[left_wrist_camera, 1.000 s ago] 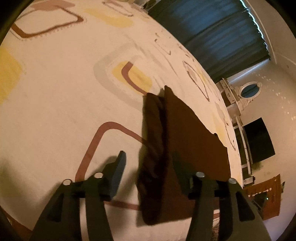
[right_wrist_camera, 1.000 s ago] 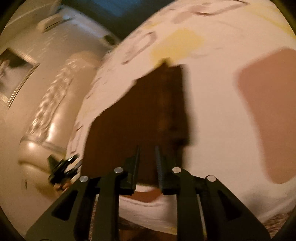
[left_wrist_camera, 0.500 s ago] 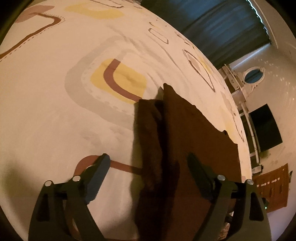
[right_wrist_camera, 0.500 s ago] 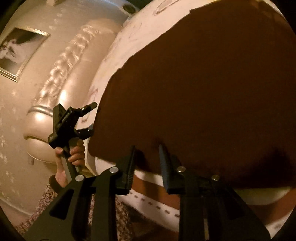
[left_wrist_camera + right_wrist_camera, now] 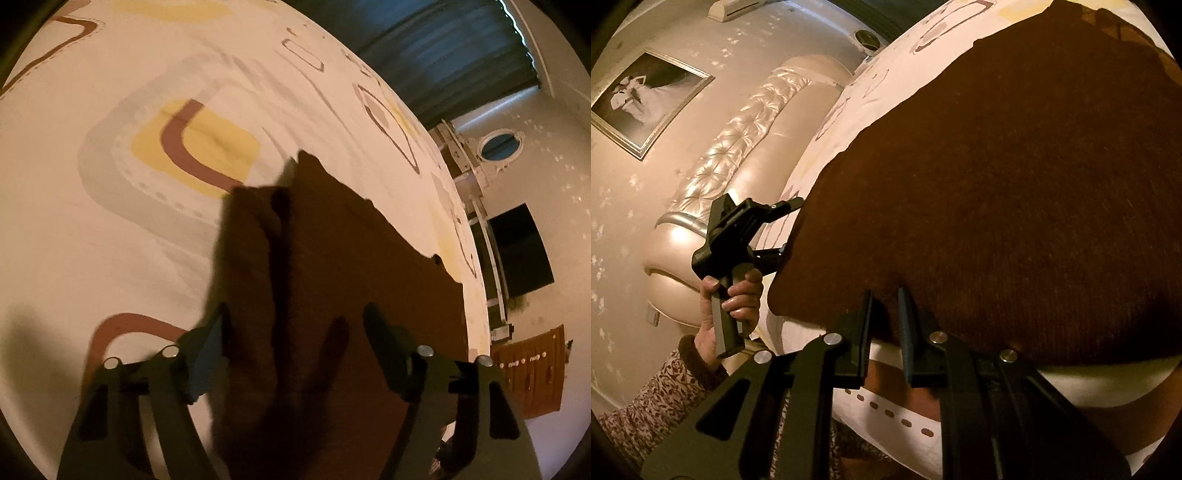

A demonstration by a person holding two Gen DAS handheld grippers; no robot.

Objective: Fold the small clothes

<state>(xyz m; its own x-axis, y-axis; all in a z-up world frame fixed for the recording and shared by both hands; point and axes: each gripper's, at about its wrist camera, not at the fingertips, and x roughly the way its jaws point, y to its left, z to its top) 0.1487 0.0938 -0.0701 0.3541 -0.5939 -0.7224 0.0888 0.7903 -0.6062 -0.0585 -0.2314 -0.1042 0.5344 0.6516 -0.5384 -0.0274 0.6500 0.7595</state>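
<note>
Between the left gripper's (image 5: 295, 325) spread fingers lies the near end of the brown garment (image 5: 332, 277); its jaws are closing, the pads not yet pressing the cloth, and the tool tilts downward onto the bed. Beyond the fingertips the garment runs away across the patterned bedsheet (image 5: 110, 229), a darker folded strip along its left side, the flat panel to the right. Farther off hang dark curtains (image 5: 443, 59).

At the right gripper (image 5: 884, 306) the fingers stand nearly together, closing, with the garment's near hem (image 5: 997, 221) at their tips; whether they pinch it I cannot tell (the edge is in shadow). Left of those fingers, only this view shows the person's left hand (image 5: 733, 295) wrapped round the other tool's handle, a patterned sleeve (image 5: 665, 398) behind it, the tool's fingers aimed at the garment's left edge. Past them rise a padded headboard (image 5: 738, 147) and a framed picture (image 5: 642, 99).
</note>
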